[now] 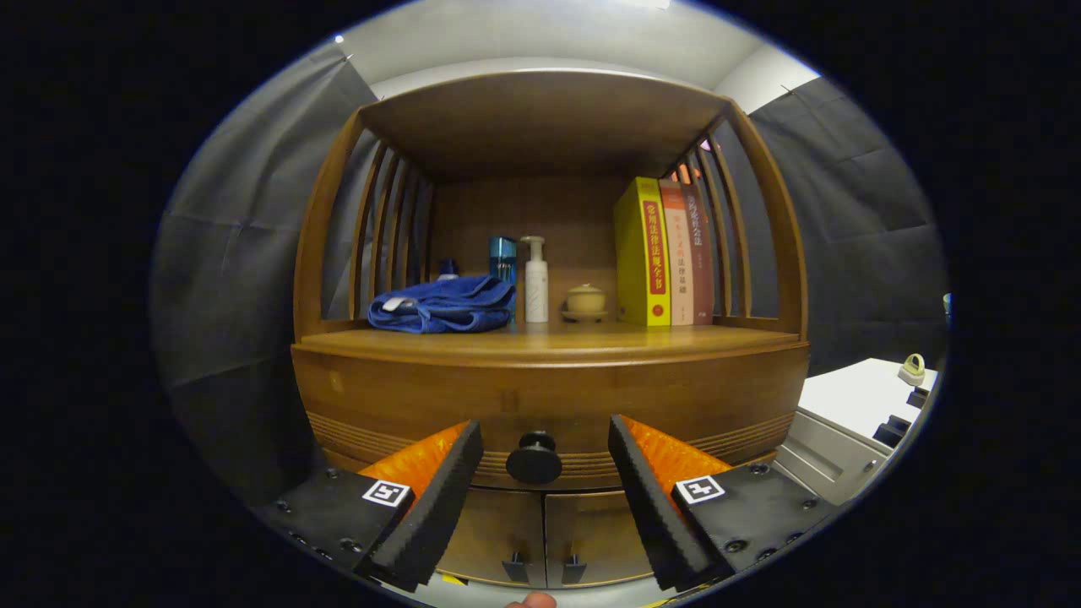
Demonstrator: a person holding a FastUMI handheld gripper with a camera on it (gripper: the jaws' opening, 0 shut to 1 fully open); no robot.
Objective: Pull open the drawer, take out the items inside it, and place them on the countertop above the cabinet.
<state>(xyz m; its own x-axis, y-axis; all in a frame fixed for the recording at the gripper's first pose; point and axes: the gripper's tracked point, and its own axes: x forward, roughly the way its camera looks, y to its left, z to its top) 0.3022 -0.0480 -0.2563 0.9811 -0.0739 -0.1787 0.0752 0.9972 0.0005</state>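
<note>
The gripper (545,473) faces the wooden cabinet (338,253) with its jaws spread apart, the closed drawer (405,397) straight ahead and the round black knob (534,458) sitting in the gap between the fingers, untouched. On the worktop (591,339) above the drawer lie a folded blue towel (441,305), a pump bottle (535,280), a small lidded jar (585,300) and upright books (663,252).

A folded blue towel (442,306) lies at the left of the open shelf, with a blue bottle (502,257) standing behind its right end and a white pump bottle (535,281) just beside that. A small lidded ceramic cup (585,301) sits right of the pump bottle, near three upright books (667,252), the yellow one nearest. A white unit (853,422) stands well apart from the books.
</note>
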